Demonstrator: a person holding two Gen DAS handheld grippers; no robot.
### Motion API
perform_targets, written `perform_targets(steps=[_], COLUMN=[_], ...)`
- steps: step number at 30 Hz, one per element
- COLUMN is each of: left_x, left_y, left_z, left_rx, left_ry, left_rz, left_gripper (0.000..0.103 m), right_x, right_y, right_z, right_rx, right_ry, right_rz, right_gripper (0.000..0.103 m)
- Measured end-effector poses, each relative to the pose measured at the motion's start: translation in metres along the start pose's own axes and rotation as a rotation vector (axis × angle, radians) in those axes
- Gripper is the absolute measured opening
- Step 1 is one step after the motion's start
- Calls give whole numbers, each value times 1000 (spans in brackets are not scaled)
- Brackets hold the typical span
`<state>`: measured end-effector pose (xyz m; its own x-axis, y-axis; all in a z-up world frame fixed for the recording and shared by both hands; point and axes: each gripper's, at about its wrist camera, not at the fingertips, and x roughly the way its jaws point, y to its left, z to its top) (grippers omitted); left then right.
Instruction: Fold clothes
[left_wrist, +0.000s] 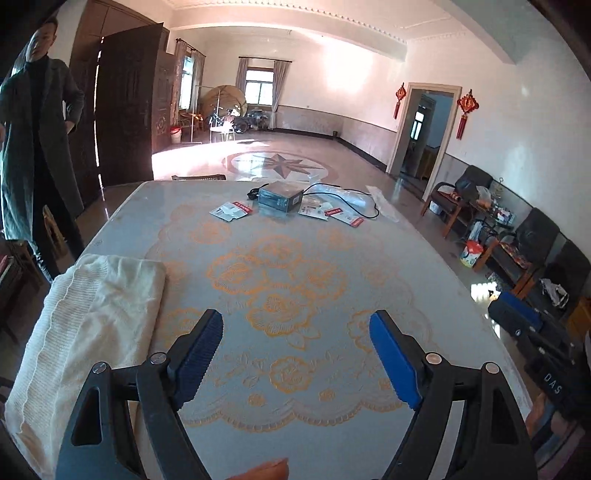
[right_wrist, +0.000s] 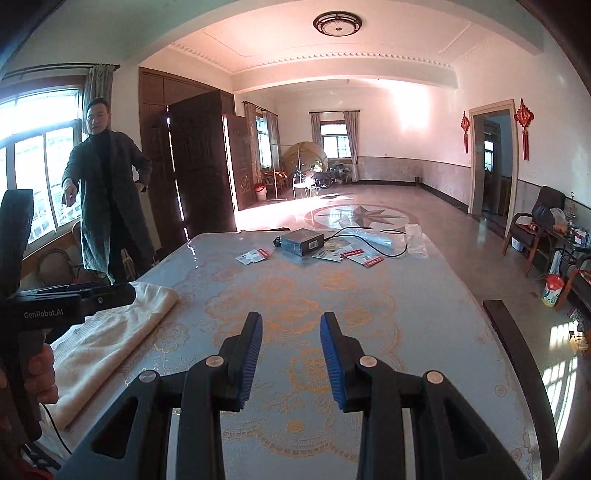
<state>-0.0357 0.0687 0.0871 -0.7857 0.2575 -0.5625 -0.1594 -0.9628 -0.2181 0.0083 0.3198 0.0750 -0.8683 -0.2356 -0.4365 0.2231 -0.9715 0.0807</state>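
A cream knitted garment (left_wrist: 92, 317) lies folded at the left edge of the table (left_wrist: 280, 243), which has a grey cloth with orange flowers. My left gripper (left_wrist: 295, 328) hangs over bare cloth just right of the garment, its blue pads wide apart with nothing between them. In the right wrist view the same garment (right_wrist: 122, 332) lies at the left, partly behind the left gripper's black body (right_wrist: 55, 310). My right gripper (right_wrist: 291, 328) stands over the flowered cloth with a narrow gap between its pads and nothing in it.
At the table's far end (right_wrist: 332, 273) lie a dark box (right_wrist: 303, 242), a black cable (right_wrist: 388, 251), several small packets (right_wrist: 255, 255) and a clear bag (right_wrist: 415, 240). A person in a dark coat (right_wrist: 107, 206) stands beyond the left edge. A dark chair back (right_wrist: 517, 350) rises at the right. Chairs (left_wrist: 461, 195) line the right wall.
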Motion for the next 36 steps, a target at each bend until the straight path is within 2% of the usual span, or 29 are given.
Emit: perform_targets(steps=[3,10,14,17,22,28,33,36], left_x=[-4,-12,-14,-18,-39,-80,-102,-116], left_y=[7,6,14,30,78,109,109,107], left_z=[3,-7,-17,-26,-39,-57,-76,-89], left_rx=[-25,66,79,67,-31,-142,-238,-321], left_ry=[-10,-54,-34,-13,-2,-39,-25,-23], left_rz=[27,181,275,369,547,763,880,921], left_gripper=[83,83,83,83,83,83,83,83], right_x=[3,4,21,42,76,99,104,104], right_y=[13,34,53,80,132,176,206,218], right_z=[-2,-3,-1,4,18,35,32,29], right_rx=[-22,-67,-99,-183,-331,-380,-442,-487], right_ry=[11,12,74,126,160,156,165,175], right_rz=[10,44,132,238,368,505,639,708], right_gripper=[32,32,32,32,32,32,32,32])
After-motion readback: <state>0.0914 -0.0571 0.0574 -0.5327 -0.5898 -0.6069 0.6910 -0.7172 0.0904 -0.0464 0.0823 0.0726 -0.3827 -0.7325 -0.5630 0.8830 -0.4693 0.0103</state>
